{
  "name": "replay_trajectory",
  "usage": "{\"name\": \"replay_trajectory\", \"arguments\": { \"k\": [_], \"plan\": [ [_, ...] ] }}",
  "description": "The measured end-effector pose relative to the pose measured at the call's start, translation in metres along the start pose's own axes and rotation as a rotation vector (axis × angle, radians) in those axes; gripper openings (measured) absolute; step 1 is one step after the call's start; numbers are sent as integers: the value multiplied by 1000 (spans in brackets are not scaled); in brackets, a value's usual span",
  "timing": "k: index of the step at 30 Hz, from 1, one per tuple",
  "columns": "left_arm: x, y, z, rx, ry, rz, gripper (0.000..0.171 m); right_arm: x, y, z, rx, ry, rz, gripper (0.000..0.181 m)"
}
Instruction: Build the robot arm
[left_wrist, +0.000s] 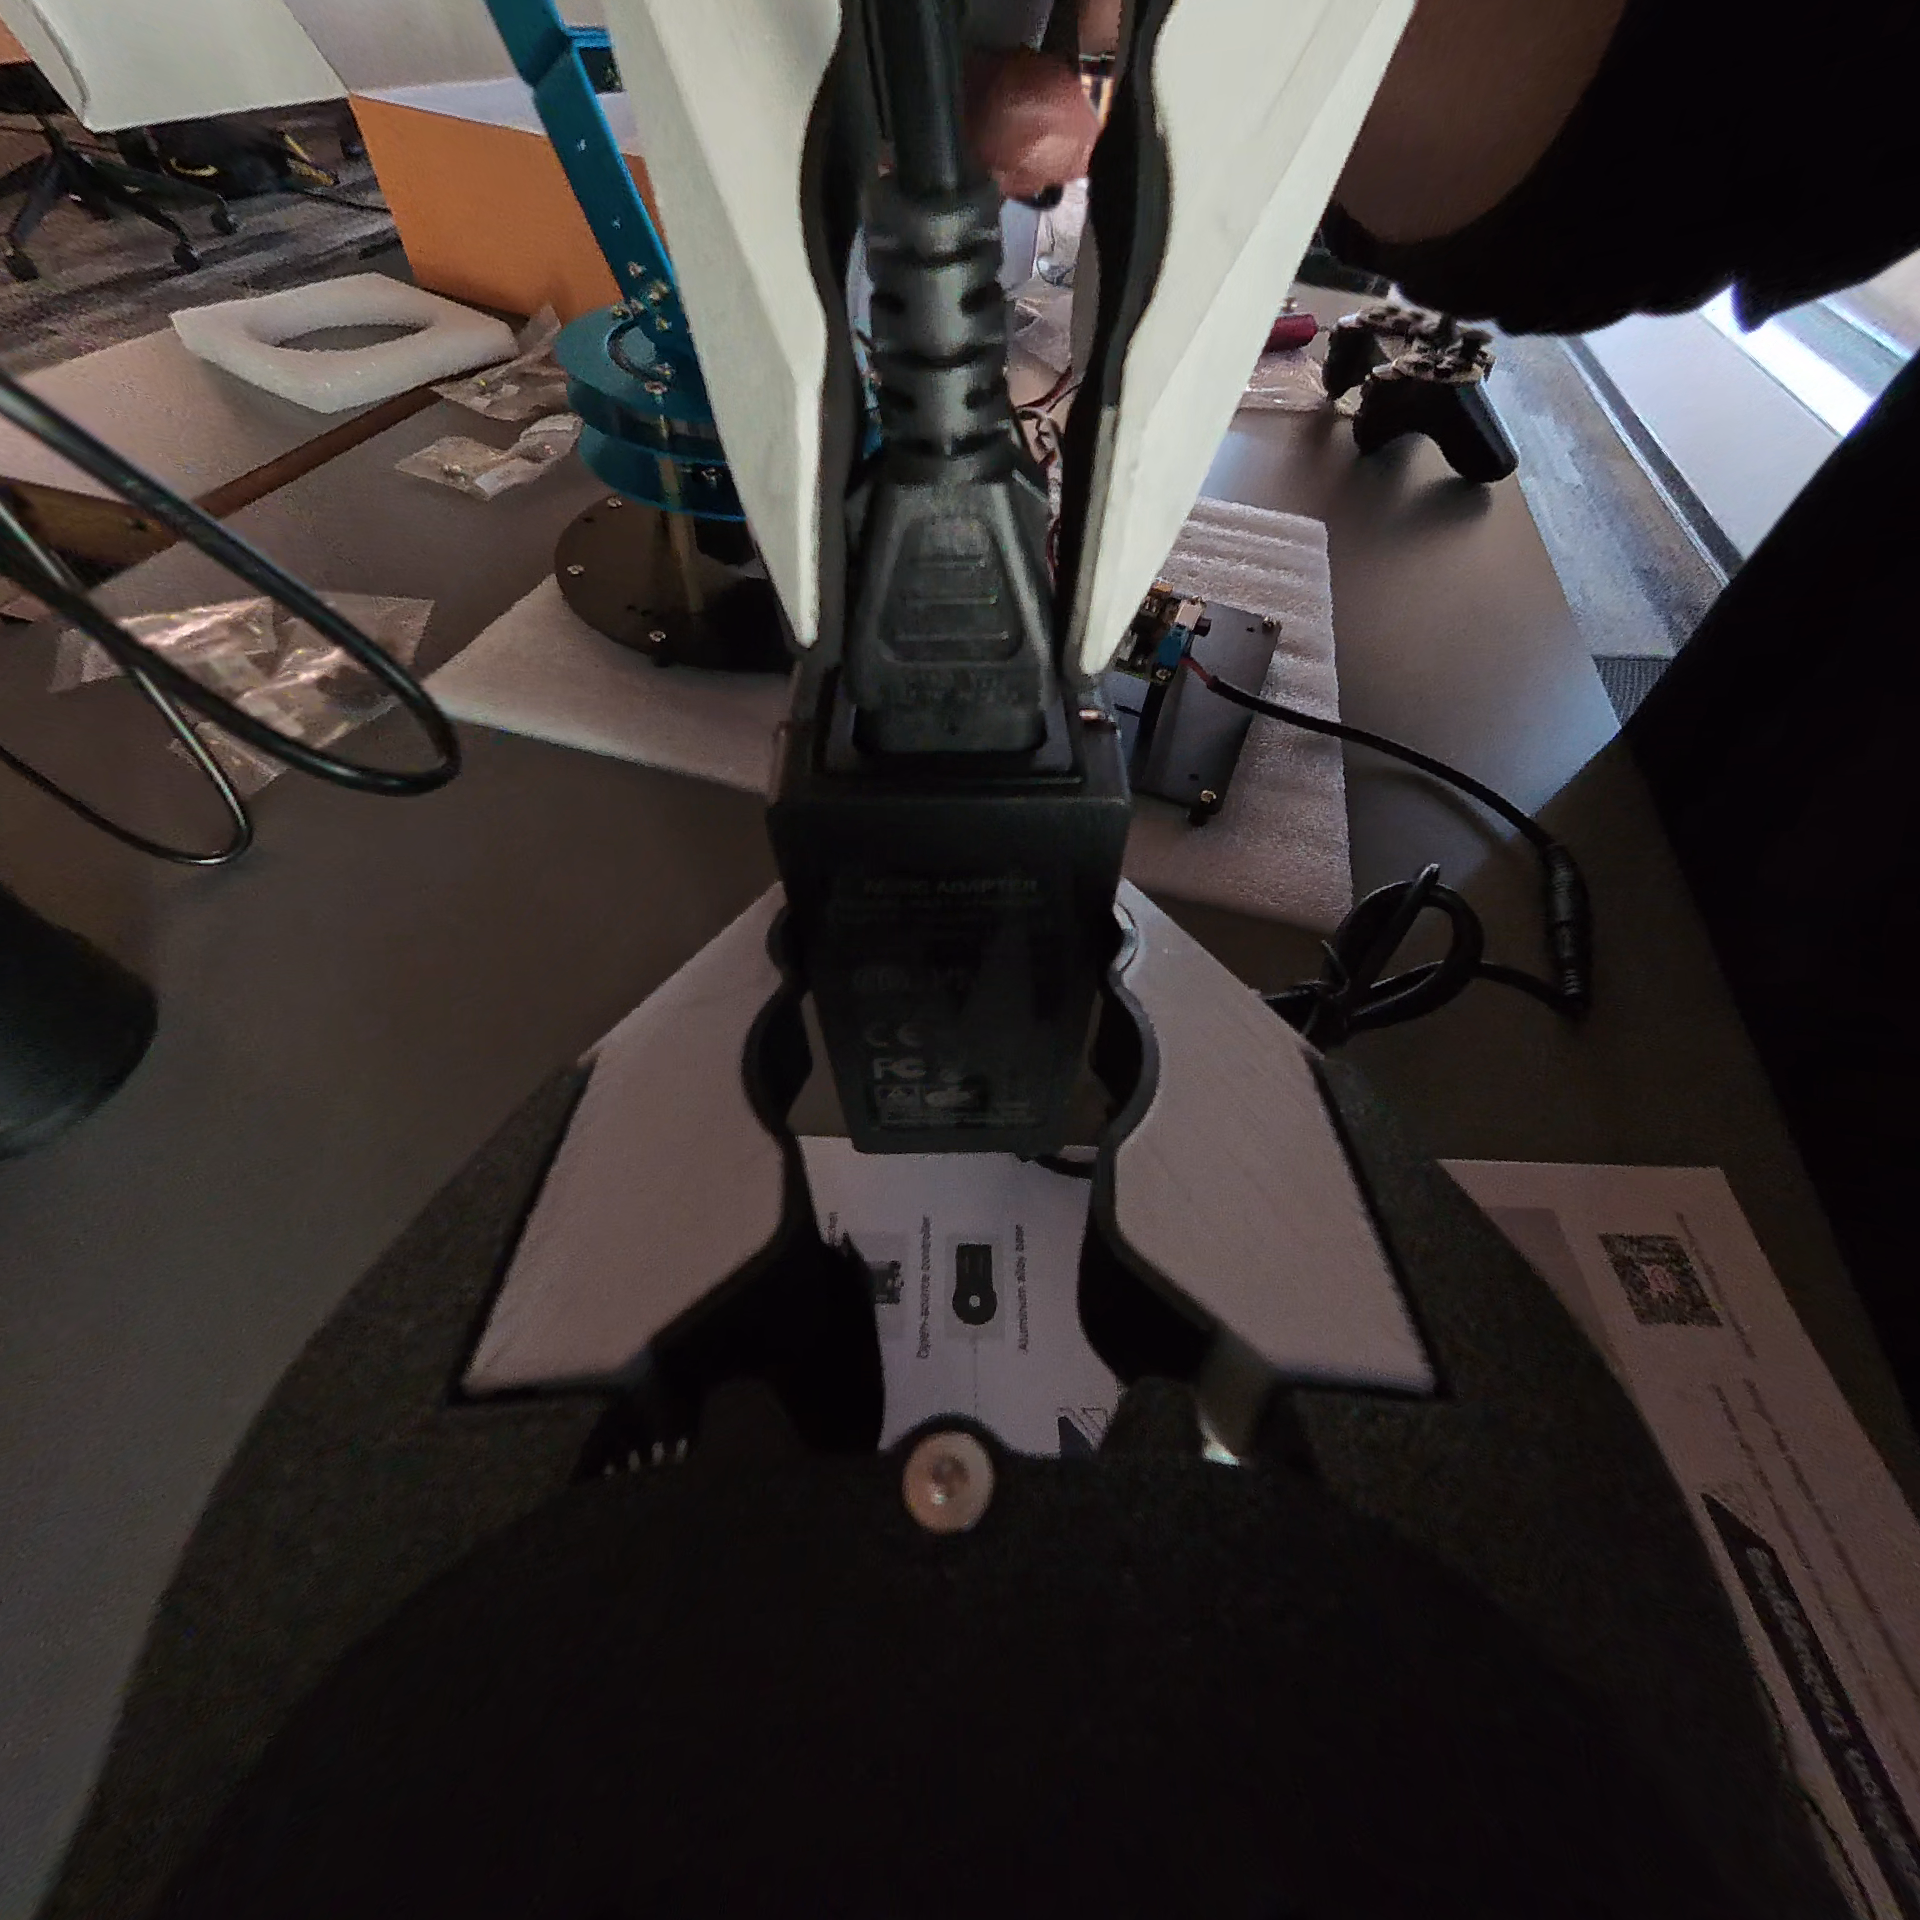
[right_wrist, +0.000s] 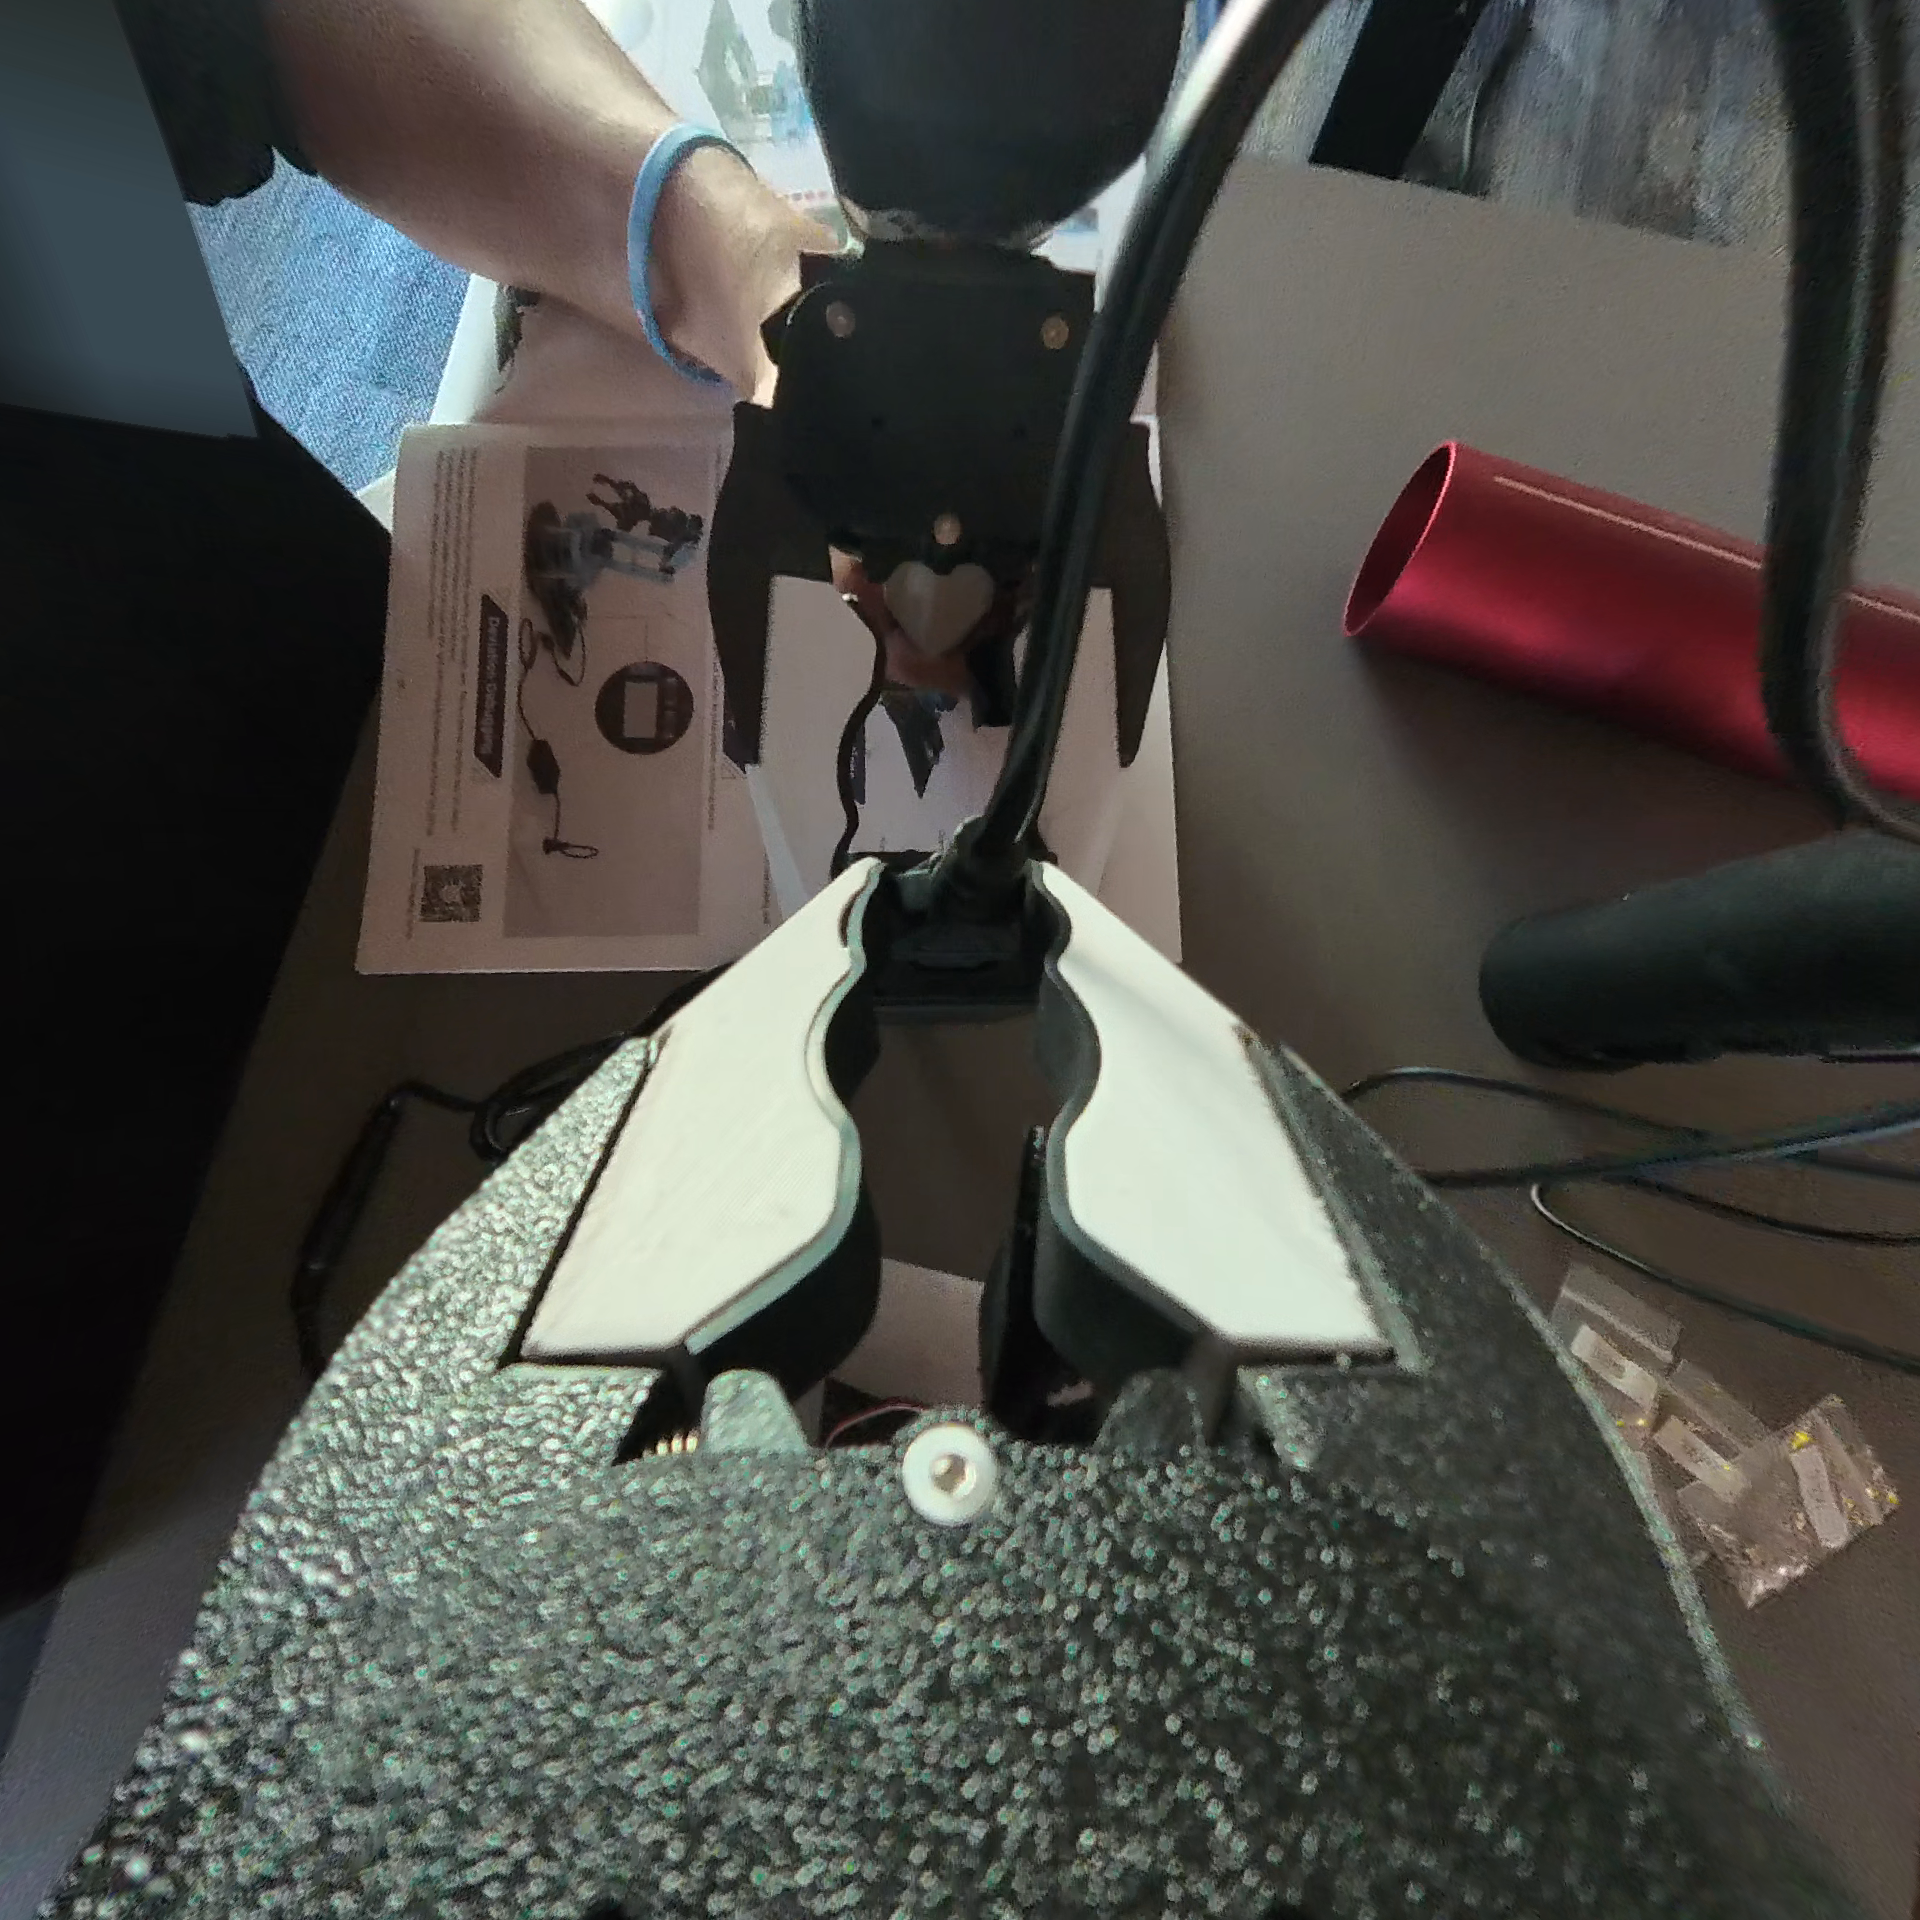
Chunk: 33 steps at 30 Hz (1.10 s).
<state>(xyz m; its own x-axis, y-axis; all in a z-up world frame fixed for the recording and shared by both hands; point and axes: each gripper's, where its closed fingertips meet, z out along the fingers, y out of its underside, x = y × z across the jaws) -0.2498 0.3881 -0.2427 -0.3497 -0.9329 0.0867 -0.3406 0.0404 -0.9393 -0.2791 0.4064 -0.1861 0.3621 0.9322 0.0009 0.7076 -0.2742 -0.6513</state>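
Note:
My left gripper (left_wrist: 951, 935) is shut on a black power adapter brick (left_wrist: 951, 997) and holds it above a printed sheet (left_wrist: 987, 1299) on the grey table (left_wrist: 416, 987). My right gripper (left_wrist: 945, 644) comes in from the far side, and its white fingers (left_wrist: 1164, 312) are shut on the black plug (left_wrist: 945, 623) seated in the adapter's socket. The plug's thick cord (left_wrist: 930, 114) runs up between them. In the right wrist view my right gripper (right_wrist: 956, 883) pinches the plug (right_wrist: 971, 862) at the adapter's end (right_wrist: 951, 982). The left gripper (right_wrist: 935, 748) faces it.
A blue robot arm base (left_wrist: 644, 416), white foam ring (left_wrist: 343, 332), game controller (left_wrist: 1423, 384), circuit board (left_wrist: 1195, 707) and thin cable with barrel connector (left_wrist: 1558, 914) lie beyond. A red tube (right_wrist: 1621, 644), black padded handle (right_wrist: 1704, 956), bagged parts (right_wrist: 1756, 1475), and a forearm with a blue wristband (right_wrist: 675, 260) show. The tips of one gripper are about 6 centimeters away from the tips of the other.

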Motion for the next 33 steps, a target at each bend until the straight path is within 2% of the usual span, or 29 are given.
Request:
{"name": "replay_trajectory", "arguments": {
  "k": [3, 6, 14, 15, 16, 17, 18, 20, 22, 24, 26, 27, 33],
  "plan": [
    [0, 1, 0, -2, -2, -4, 52, 0, 1, 1, -42, -10, -3, 26],
    [-2, 3, -1, -5, 3, -23, 52, 3, -1, 5, -24, -22, 47, 26],
    [-1, 5, -8, -1, 4, -8, 52, 4, -16, 12, 200, -21, 51, 25],
    [-1, 5, -8, 0, 2, -4, 52, 5, -19, 11, 250, -37, 62, 33],
    [-1, 4, -7, 0, 1, -4, 52, 11, -25, 9, 314, -26, 90, 57],
    [-1, 4, -7, 0, 1, -6, 53, 8, -29, 6, 367, -61, 88, 69],
    [-1, 4, -7, 0, 0, -6, 52, 2, -35, 2, 433, -106, 72, 69],
    [-1, 4, -7, 0, -4, 2, 53, 3, -45, -3, 550, -109, 70, 44],
    [0, 4, -6, 1, -9, 11, 53, 5, -50, -8, 594, -133, 135, 21],
    [1, 3, -6, 3, -11, 18, 53, -2, -61, -16, 671, -211, 173, 20],
    [2, 3, -5, 1, -18, 26, 53, 3, -55, -9, 643, -157, 157, 0],
    [1, 4, -5, -1, -21, 16, 53, 6, -51, -5, 635, -117, 135, 0],
    [2, 4, -3, -5, -14, 27, 53, 2, -49, -6, 685, -85, 149, 0]
  ]
}}
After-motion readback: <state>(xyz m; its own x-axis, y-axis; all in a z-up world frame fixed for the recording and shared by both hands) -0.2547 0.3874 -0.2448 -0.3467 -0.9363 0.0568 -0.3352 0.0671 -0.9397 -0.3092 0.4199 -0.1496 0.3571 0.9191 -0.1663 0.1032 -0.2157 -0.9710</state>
